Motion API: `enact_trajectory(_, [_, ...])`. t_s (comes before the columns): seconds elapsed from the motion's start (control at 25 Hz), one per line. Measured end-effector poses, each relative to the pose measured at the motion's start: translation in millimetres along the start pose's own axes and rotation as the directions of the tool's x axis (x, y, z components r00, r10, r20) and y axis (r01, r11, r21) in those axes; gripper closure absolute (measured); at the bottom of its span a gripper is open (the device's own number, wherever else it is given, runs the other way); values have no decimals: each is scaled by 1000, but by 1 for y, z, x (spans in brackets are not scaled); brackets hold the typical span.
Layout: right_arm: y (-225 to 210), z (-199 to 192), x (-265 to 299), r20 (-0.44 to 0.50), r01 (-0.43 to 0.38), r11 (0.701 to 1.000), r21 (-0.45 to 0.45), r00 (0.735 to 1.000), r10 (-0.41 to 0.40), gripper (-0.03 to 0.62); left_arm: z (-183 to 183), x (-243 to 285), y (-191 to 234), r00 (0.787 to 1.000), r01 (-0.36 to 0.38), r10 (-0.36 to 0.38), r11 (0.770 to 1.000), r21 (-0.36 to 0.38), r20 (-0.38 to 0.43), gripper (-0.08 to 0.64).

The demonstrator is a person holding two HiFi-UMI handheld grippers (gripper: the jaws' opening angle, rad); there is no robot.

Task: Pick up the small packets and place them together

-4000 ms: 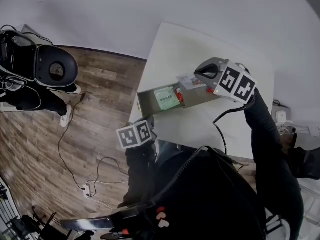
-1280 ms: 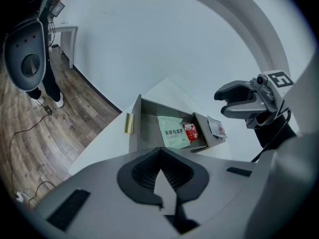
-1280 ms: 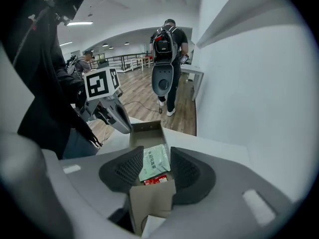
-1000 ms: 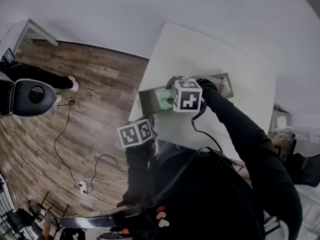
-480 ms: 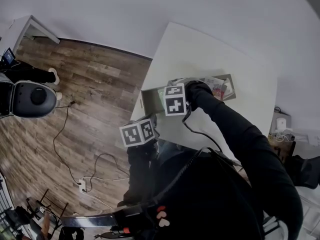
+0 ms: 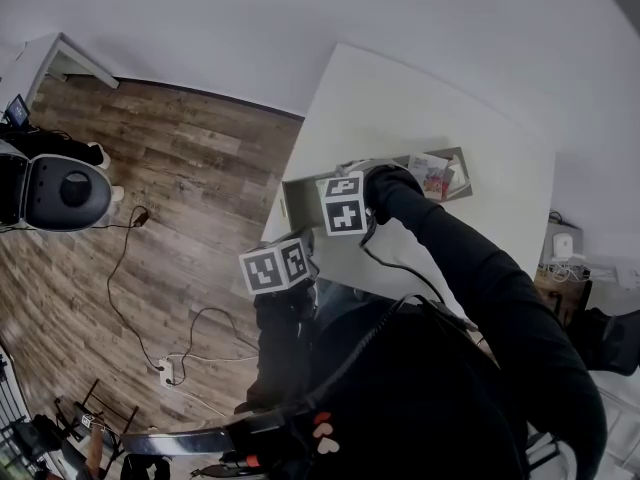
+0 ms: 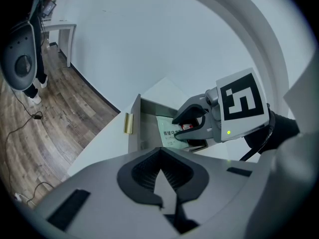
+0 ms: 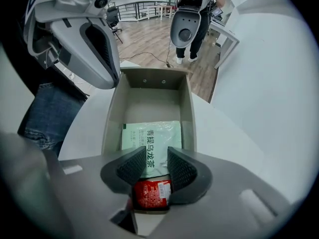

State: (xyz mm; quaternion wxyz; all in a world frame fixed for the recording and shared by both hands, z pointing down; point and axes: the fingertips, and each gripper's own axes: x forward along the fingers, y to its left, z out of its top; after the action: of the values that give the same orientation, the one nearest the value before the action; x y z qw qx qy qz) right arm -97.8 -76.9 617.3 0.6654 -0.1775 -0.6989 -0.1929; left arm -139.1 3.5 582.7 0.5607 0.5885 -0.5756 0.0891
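A grey tray [image 6: 296,190] lies on the white table. In its left part lie a green packet [image 8: 152,136] and a red packet [image 8: 150,194], also seen as the green packet [image 7: 168,131] in the left gripper view. My right gripper [image 8: 157,156] points straight down into the tray. Its jaws have just been closing a little and still stand apart, with the red packet in the gap under them. More packets [image 6: 430,176] lie at the tray's right end. My left gripper [image 7: 159,153] hangs shut and empty at the table's near edge, its marker cube [image 6: 275,265] showing.
The tray has a brass handle [image 7: 128,123] on its left end wall. The table's left edge drops to a wood floor with cables [image 6: 150,268]. A person with a white rounded device [image 6: 60,193] stands at the far left.
The right gripper has moved from the tray's right end to its left end and sunk into it. The left gripper has stayed put. The person on the floor has shifted.
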Motion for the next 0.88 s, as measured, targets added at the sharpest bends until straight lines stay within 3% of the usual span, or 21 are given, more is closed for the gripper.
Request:
enact_trajectory(0.48, [-5,0,4,-54,33,999,-40,998,-35,510,1,0,0,1000,1,-1,1000,0,-4,558])
enact_trajectory(0.88, [4,0,-3,-6,42,998,-45,999,-42,584,0,-1,1,1000,0,0,1000,-3,2,558])
